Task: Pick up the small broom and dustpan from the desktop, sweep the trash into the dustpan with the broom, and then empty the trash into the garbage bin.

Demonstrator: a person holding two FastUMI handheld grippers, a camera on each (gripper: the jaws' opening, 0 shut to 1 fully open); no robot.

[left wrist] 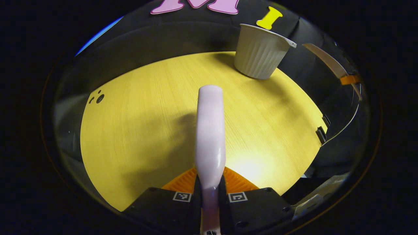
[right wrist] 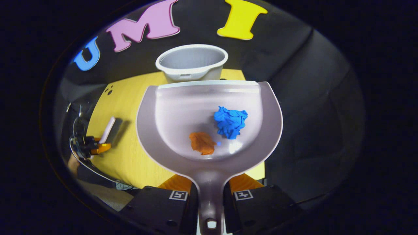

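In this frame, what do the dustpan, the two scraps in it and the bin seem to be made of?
Dustpan: looks like smooth moulded plastic, glossy highlights. Blue scrap and orange scrap: probably crumpled paper, sharp creases, matte. Garbage bin: likely matte plastic, ribbed wall, thin rolled rim. Tabletop: wood-grain surface, possibly laminate.

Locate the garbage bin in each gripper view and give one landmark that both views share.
Left gripper view: the garbage bin stands upper right, at the far edge of the yellow table, beyond the broom handle.
Right gripper view: the bin sits top centre, just past the dustpan lip.
Shared landmark: the yellow table.
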